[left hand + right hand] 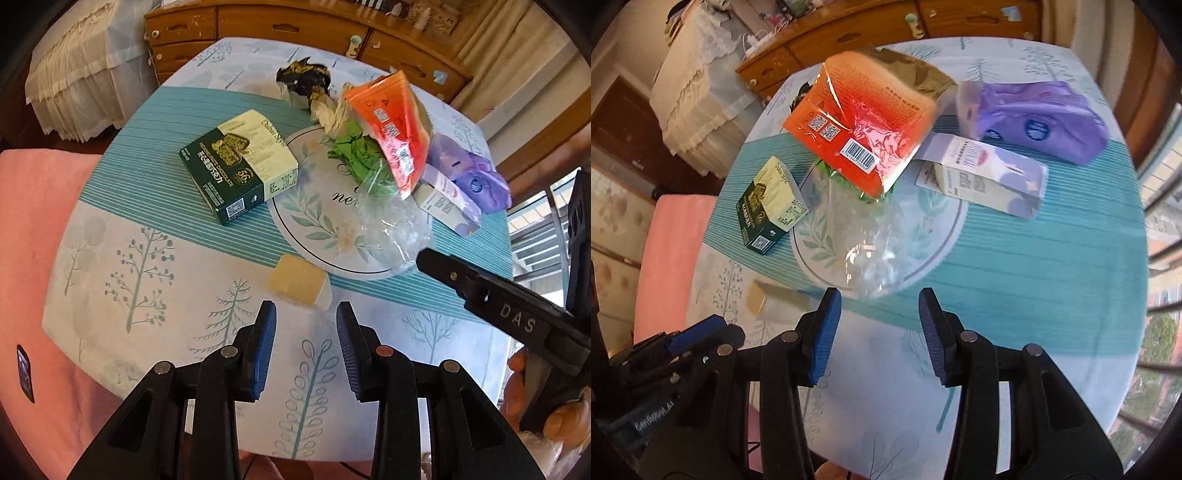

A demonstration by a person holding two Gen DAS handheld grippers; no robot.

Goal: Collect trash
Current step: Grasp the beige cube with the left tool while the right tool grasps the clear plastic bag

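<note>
A round table (147,258) holds litter. A green chocolate box (240,166), an orange packet (391,125), crumpled green paper (358,155), a clear plastic bag (391,229), a lilac carton (447,203), a purple tissue pack (476,173) and a black-yellow wrapper (303,79) lie around the middle. My left gripper (306,314) is open and empty, just short of a pale yellow block (299,280). My right gripper (879,306) is open and empty, just short of the clear plastic bag (871,240). One of its fingers (454,275) reaches in from the right.
A round leaf-patterned mat (314,221) lies under the pile. A wooden dresser (280,26) stands behind the table, a lace-covered piece (74,81) at back left. A pink cushion (29,240) adjoins the table's left side. Window bars (1160,258) run along the right.
</note>
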